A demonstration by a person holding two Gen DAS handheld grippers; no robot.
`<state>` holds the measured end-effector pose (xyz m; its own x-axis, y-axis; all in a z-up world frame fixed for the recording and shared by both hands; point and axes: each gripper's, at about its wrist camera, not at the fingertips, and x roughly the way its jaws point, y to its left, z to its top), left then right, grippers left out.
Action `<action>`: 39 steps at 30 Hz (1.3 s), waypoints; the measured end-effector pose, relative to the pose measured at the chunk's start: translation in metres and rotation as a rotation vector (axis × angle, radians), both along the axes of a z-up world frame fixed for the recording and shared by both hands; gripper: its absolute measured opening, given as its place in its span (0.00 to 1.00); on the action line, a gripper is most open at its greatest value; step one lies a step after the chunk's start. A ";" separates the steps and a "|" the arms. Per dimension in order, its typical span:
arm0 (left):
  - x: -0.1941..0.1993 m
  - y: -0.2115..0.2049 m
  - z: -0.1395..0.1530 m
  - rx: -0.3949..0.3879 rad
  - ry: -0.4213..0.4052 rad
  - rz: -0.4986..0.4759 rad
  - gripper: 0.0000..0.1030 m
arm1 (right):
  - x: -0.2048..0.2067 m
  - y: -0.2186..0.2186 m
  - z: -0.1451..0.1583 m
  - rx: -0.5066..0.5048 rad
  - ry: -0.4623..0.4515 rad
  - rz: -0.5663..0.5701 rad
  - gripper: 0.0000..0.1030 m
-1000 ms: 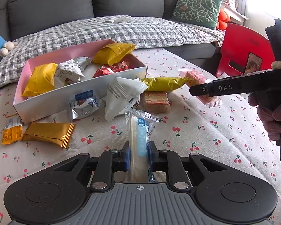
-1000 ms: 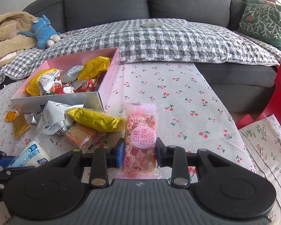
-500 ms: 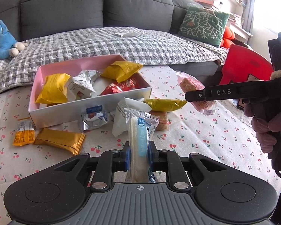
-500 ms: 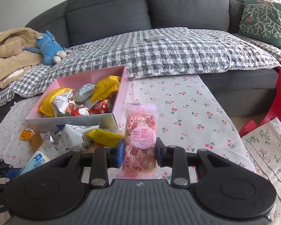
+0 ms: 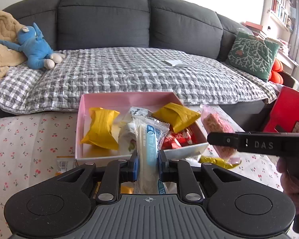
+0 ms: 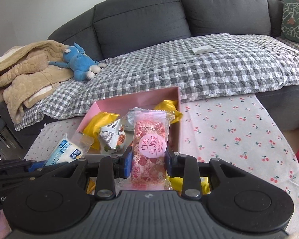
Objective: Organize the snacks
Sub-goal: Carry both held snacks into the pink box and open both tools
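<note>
My left gripper (image 5: 147, 167) is shut on a white-and-blue snack packet (image 5: 148, 149), held up in front of the pink box (image 5: 129, 99). My right gripper (image 6: 148, 164) is shut on a pink peach-oolong snack bar (image 6: 150, 149), also held above the table near the box (image 6: 137, 98). The right gripper shows in the left wrist view (image 5: 225, 141) with the pink bar (image 5: 217, 127) just right of the box. The box holds yellow packets (image 5: 101, 128), a white packet and red packets (image 5: 181, 138).
A yellow packet (image 5: 217, 160) lies on the cherry-print tablecloth (image 5: 29, 139) just outside the box. Behind is a grey sofa with a checked blanket (image 5: 129, 71), a blue plush toy (image 5: 35, 45) and a green cushion (image 5: 253, 53). A red chair (image 5: 289, 111) stands right.
Both grippers have lifted with their snacks and moved toward the pink box, which now sits straight ahead and closer in both views. The loose snacks on the table have dropped below the grippers.
</note>
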<state>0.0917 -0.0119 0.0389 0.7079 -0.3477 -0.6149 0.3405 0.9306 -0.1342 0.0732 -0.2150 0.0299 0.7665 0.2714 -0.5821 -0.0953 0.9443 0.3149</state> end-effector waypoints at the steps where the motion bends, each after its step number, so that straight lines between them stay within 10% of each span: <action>1: 0.009 0.001 0.000 0.001 0.006 0.012 0.16 | 0.004 0.003 0.000 0.012 0.001 0.012 0.29; 15: 0.111 -0.017 -0.023 0.021 0.098 0.102 0.16 | 0.054 0.012 -0.010 0.117 0.051 0.062 0.29; 39: 0.176 -0.035 -0.044 0.126 0.073 0.143 0.21 | 0.100 0.005 -0.034 0.149 0.041 0.041 0.30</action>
